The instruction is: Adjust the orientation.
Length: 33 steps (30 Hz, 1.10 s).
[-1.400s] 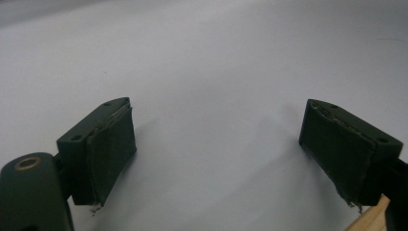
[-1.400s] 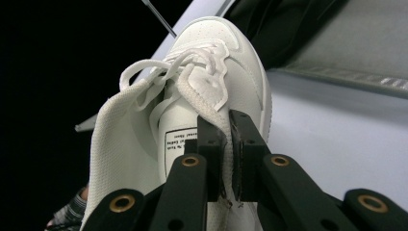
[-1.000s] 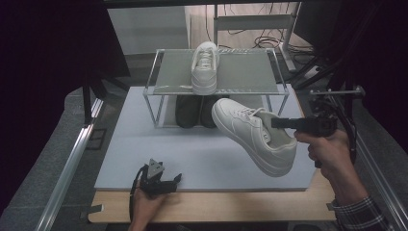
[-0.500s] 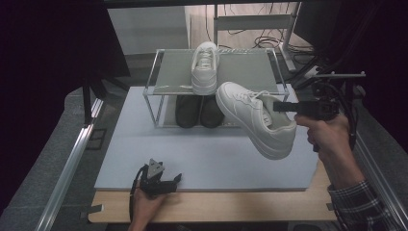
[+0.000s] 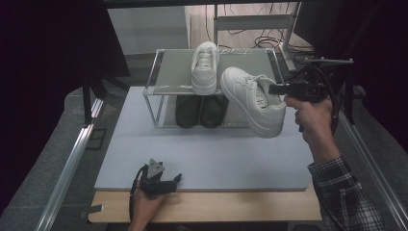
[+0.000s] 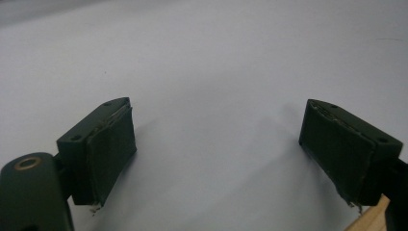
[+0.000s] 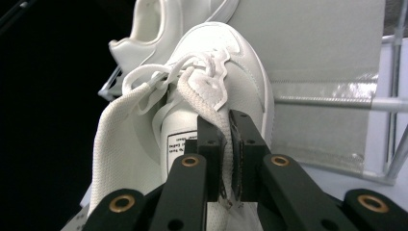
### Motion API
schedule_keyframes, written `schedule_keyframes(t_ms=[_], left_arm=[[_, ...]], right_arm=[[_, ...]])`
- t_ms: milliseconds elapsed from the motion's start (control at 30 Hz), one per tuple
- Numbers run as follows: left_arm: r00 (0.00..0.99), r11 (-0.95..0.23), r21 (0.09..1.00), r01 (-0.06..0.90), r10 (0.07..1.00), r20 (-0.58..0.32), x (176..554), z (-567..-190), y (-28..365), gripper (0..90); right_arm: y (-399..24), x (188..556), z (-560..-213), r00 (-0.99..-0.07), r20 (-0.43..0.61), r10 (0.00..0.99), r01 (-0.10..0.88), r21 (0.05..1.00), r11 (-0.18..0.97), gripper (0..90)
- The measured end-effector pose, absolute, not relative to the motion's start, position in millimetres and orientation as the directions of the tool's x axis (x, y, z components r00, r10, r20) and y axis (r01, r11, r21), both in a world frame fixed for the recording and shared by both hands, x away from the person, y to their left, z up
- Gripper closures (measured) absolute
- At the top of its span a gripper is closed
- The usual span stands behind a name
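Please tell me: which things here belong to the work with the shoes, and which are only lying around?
Belonging to the work:
- white sneaker held up by its collar in the right gripper
- second white sneaker on the rack's top shelf
- shoe rack

Only lying around:
- pair of dark shoes on the lower shelf
- left gripper, open, at the mat's near edge
- cables behind

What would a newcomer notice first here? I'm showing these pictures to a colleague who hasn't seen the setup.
A white lace-up sneaker hangs in the air, pinched at its collar by the right gripper, just right of the two-tier metal shoe rack. Its white twin sits on the rack's top shelf, with a dark pair below. The left gripper rests open at the table's near edge.
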<state>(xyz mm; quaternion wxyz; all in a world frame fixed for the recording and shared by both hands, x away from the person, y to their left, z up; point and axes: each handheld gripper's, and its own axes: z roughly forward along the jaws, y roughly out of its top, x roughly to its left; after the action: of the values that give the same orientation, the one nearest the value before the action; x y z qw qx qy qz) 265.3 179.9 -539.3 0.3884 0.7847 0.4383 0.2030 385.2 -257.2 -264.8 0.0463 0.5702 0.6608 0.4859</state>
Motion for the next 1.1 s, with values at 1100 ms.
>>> schedule_keyframes(t_ms=[1100], left_arm=[[0.534, -0.314, 0.788, 0.53, 0.845, -0.022, 265.2, -539.3, 179.9, 12.3]], right_arm=[[-220.1, 444.2, -270.5, -0.273, 0.473, 0.838, 0.685, 0.707, -0.176, 64.4]])
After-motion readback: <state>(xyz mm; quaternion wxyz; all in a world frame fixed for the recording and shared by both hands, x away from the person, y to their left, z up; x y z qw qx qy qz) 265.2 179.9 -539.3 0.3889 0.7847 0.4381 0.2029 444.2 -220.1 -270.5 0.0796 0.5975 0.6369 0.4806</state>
